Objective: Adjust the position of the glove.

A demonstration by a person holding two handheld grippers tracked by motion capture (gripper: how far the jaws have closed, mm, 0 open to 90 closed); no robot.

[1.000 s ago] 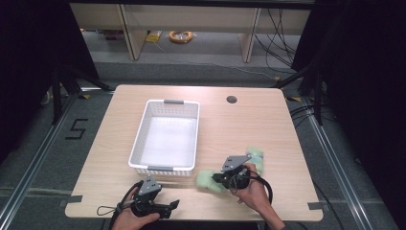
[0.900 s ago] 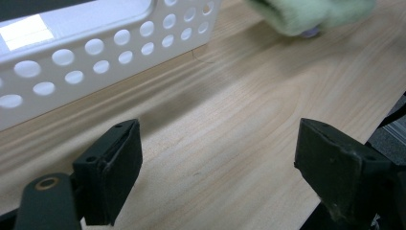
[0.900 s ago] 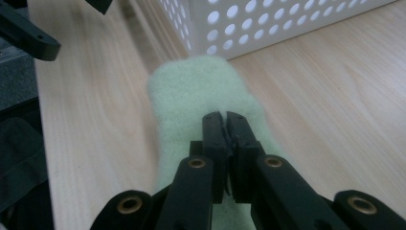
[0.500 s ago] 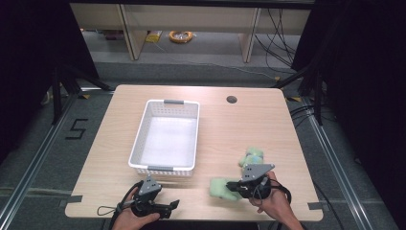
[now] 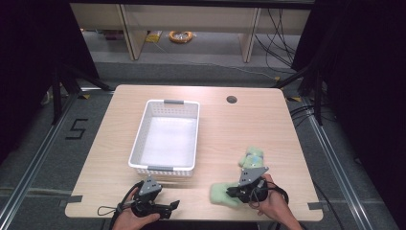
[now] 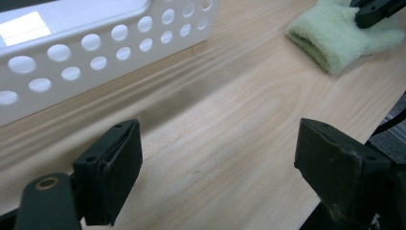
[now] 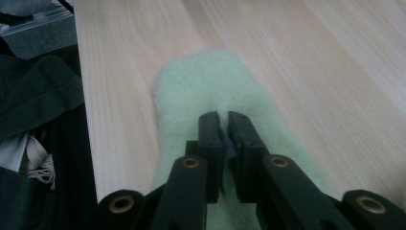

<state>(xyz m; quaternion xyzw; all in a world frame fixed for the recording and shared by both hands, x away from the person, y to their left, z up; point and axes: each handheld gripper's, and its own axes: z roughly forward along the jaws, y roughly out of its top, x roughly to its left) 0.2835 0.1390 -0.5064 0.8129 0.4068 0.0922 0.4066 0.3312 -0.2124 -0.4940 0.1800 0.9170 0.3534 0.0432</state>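
Pale green fleece socks, two in all, lie on the right front part of the wooden table (image 5: 119, 143): one sock (image 5: 223, 194) flat near the front edge, the other sock (image 5: 253, 156) just behind it, beside the right hand. Compared with a second ago, the near sock has been dragged toward the front edge and away from its mate, and the right hand has moved that way with it. From the left: the left gripper (image 5: 168, 207) rests at the front edge with its jaws spread wide and nothing between them, unmoved. Behind it stands one white perforated basket (image 5: 139, 139), empty. Farther right, the right gripper (image 5: 231, 191) has its jaws nearly together, pinching the near sock's fleece; they have just been easing apart slightly.
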